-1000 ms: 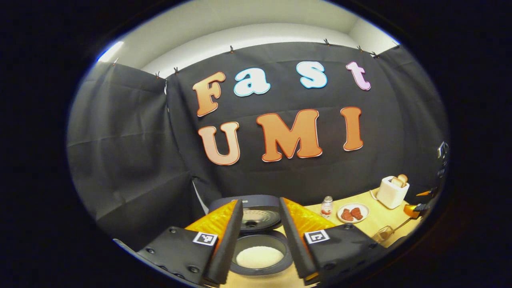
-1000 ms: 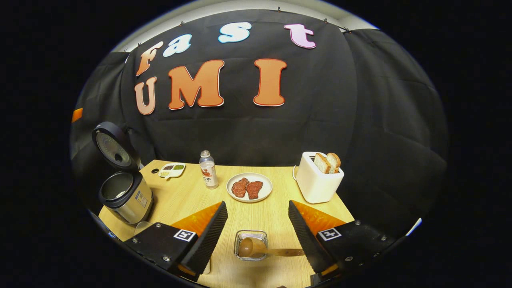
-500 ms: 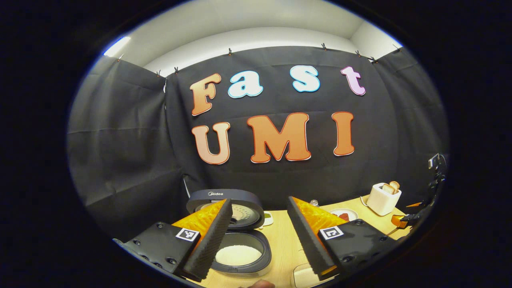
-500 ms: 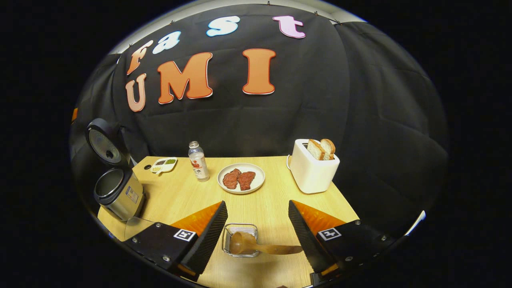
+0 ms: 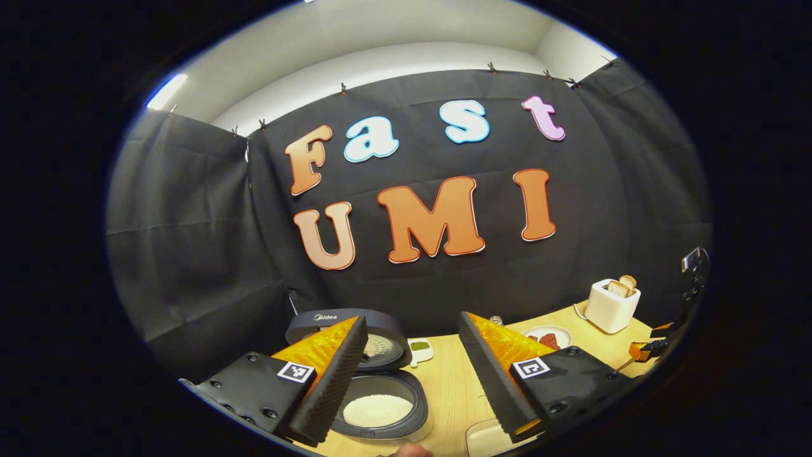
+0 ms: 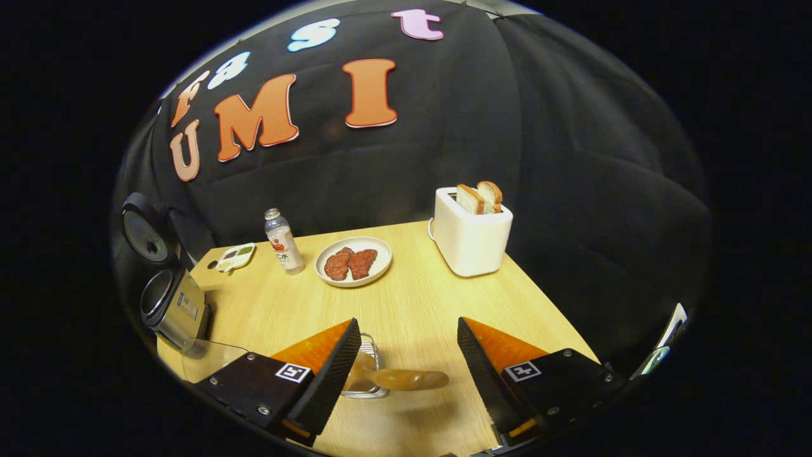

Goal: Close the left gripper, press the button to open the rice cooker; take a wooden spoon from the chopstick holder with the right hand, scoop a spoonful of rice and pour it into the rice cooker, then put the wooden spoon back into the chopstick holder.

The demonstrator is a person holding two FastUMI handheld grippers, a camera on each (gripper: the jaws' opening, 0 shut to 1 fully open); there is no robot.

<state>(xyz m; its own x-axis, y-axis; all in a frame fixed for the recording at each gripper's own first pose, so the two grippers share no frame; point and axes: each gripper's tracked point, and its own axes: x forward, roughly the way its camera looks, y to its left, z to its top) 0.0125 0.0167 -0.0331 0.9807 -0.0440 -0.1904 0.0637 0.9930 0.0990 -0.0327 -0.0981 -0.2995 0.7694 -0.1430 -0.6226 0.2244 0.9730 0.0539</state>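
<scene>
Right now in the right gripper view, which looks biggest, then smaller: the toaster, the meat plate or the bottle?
1. toaster
2. plate, wide and flat
3. bottle
All three stand about equally far back, so the order seems fair.

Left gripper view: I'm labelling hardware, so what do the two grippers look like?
The left gripper has two wedge-shaped fingers with ribbed inner faces. Each sits on a dark block with screws and a small square black-and-white marker. The right gripper is built the same way, with a marker on each block.
</scene>
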